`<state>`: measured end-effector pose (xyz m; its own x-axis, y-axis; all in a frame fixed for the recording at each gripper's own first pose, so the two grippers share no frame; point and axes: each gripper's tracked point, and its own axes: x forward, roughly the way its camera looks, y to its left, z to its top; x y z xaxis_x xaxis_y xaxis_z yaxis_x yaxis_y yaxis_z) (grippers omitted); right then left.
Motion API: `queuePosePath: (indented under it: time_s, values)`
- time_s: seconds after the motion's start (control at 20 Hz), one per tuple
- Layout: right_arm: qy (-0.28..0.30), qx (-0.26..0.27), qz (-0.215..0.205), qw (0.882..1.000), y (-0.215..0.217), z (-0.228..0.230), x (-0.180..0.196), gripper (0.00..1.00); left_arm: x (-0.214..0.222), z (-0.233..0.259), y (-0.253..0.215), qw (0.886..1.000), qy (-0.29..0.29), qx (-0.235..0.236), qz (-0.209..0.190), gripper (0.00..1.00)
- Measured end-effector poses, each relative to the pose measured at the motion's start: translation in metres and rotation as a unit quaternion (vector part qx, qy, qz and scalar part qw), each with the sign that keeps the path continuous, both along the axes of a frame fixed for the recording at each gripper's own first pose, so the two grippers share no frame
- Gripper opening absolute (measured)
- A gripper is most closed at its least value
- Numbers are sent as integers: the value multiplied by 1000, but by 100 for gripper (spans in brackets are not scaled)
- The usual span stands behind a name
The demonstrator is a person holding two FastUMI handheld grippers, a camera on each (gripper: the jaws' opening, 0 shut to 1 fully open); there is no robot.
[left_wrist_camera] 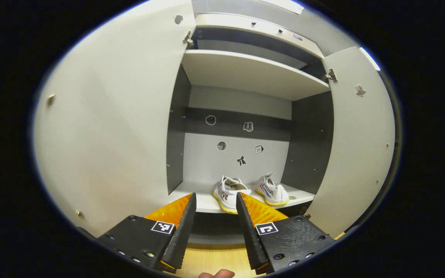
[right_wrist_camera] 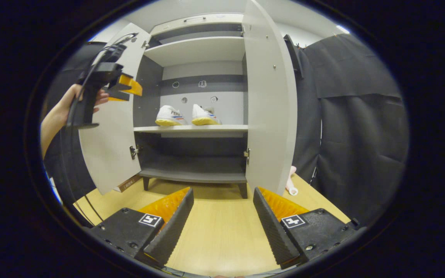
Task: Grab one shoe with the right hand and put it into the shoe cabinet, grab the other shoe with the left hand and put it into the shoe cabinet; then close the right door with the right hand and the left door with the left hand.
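Note:
The grey shoe cabinet (right_wrist_camera: 195, 131) stands with both doors swung wide. Two white shoes with yellow soles sit side by side on its middle shelf: one shoe (left_wrist_camera: 227, 192) (right_wrist_camera: 170, 116) on the left, the other shoe (left_wrist_camera: 272, 191) (right_wrist_camera: 204, 115) on the right. My left gripper (left_wrist_camera: 216, 199) is open, raised just in front of that shelf near the left door (left_wrist_camera: 110, 127), and holds nothing. In the right gripper view a hand holds this left gripper (right_wrist_camera: 131, 92) against the left door (right_wrist_camera: 110, 146). My right gripper (right_wrist_camera: 223, 193) is open and low, well back from the right door (right_wrist_camera: 270, 104).
Black cloth (right_wrist_camera: 354, 116) hangs right of the cabinet. A small pink and white object (right_wrist_camera: 291, 181) lies on the wooden floor (right_wrist_camera: 222, 227) behind the right door. An upper shelf (left_wrist_camera: 245, 71) and a lower shelf (right_wrist_camera: 195, 175) are inside the cabinet.

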<state>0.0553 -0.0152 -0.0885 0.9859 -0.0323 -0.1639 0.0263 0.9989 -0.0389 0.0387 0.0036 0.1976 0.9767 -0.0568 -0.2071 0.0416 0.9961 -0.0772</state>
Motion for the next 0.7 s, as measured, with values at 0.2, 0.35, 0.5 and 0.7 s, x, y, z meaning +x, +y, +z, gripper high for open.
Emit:
queuePosePath:
  time_s: [0.2,0.35,0.5,0.7]
  values:
    - [-18,-6,1,1000,-4,18,-9,98,-73,-36,12,999,-3,13,34,74]
    - [-30,-3,1,1000,-7,29,-17,98,-124,-62,15,999,-17,18,47,76]
    - [-37,3,-1,999,-11,36,-28,98,-155,-74,11,998,-23,47,37,78]
    - [-43,4,-8,999,-15,41,-39,98,-190,-90,-7,999,-10,23,29,81]
